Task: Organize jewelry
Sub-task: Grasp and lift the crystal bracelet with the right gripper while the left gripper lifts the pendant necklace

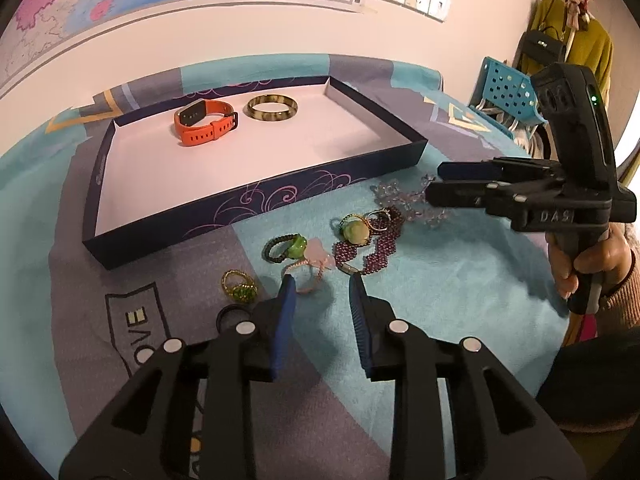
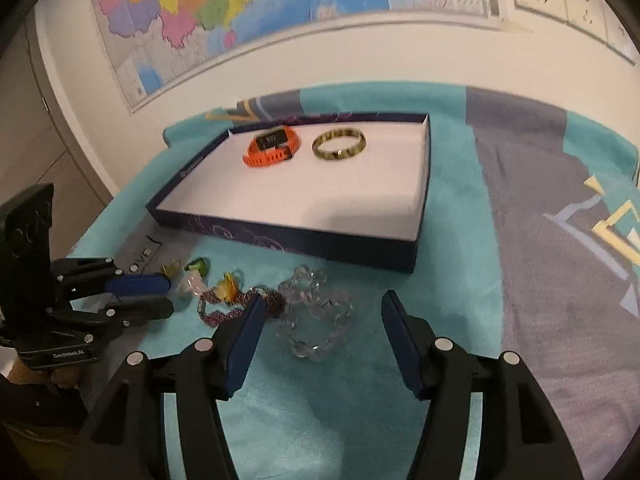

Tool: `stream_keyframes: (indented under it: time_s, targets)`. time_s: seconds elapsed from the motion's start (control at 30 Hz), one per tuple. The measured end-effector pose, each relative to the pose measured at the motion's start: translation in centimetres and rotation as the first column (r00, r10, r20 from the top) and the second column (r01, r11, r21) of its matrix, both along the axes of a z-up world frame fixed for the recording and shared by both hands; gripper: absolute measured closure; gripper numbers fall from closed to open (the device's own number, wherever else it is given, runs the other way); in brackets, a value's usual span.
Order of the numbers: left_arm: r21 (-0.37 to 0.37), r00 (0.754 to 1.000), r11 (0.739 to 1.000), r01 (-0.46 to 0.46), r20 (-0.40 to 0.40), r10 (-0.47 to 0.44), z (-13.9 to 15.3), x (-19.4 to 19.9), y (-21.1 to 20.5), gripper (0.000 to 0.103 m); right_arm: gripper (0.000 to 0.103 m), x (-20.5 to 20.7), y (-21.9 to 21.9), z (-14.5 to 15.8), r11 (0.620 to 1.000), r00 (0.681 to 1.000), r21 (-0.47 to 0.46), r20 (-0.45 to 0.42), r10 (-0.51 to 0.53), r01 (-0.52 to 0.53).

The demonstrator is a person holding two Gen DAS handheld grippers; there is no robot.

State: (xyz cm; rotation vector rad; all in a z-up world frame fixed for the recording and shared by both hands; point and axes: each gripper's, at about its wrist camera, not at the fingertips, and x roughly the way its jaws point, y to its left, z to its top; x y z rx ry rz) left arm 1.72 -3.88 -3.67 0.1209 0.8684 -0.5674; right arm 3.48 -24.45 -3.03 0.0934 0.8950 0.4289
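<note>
Your right gripper (image 2: pixel 322 312) stands open and empty above the clear bead bracelet (image 2: pixel 314 312); your left gripper (image 1: pixel 322 286) is narrow, holding nothing. The small rings (image 2: pixel 192 270) look blurred. The box (image 2: pixel 422 184) holds an orange watch (image 2: pixel 272 146) and a bangle (image 2: pixel 339 143) near its far edge.

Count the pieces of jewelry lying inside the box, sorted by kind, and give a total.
Orange watch: 1
Mottled bangle: 1
Total inside the box: 2
</note>
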Motion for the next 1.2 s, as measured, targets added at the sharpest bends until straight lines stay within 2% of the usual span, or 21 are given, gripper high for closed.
stream_keyframes:
  time_s: [0.23,0.3,0.33,0.43,0.53,0.73,0.97,1.2]
  targets:
    - [0.049,1.000,0.998,-0.028,-0.003,0.029,-0.6,1.3,-0.7,0.074,0.045,0.5,1.1,-1.0,0.999,0.999,-0.039,-0.014,0.028,-0.029]
    - [0.052,1.000,0.998,-0.026,-0.002,0.026,-0.7,1.5,-0.7,0.074,0.055,0.5,0.9,-1.1,0.999,1.000,-0.042,-0.014,0.023,-0.024]
    - [0.059,1.000,0.998,-0.022,-0.003,0.023,-0.7,1.6,-0.8,0.074,0.056,0.6,0.8,-1.0,0.999,1.000,-0.046,-0.014,0.022,-0.023]
    - [0.074,1.000,0.997,-0.021,0.000,0.021,-0.8,1.7,-1.1,0.074,0.067,0.6,0.7,-1.0,0.998,1.000,-0.055,-0.014,0.020,-0.021]
    - [0.089,1.000,0.996,-0.020,0.007,0.020,-0.8,1.7,-1.4,0.077,0.084,0.4,0.7,-1.0,0.998,0.999,-0.057,-0.016,0.030,-0.031]
    - [0.083,1.000,0.996,-0.016,0.010,0.015,-0.6,1.4,-1.4,0.083,0.087,0.0,0.5,-0.7,0.999,1.000,-0.030,-0.005,0.025,-0.026]
    - [0.023,1.000,1.000,-0.012,0.004,0.012,-0.1,0.8,-0.6,0.084,0.088,-0.6,-0.7,0.9,0.998,1.000,0.056,0.013,0.018,-0.018]
    - [-0.023,1.000,1.000,-0.016,0.015,0.017,0.9,0.1,0.3,0.084,0.088,-1.0,-0.6,2.1,0.996,0.999,0.080,0.044,0.024,-0.028]
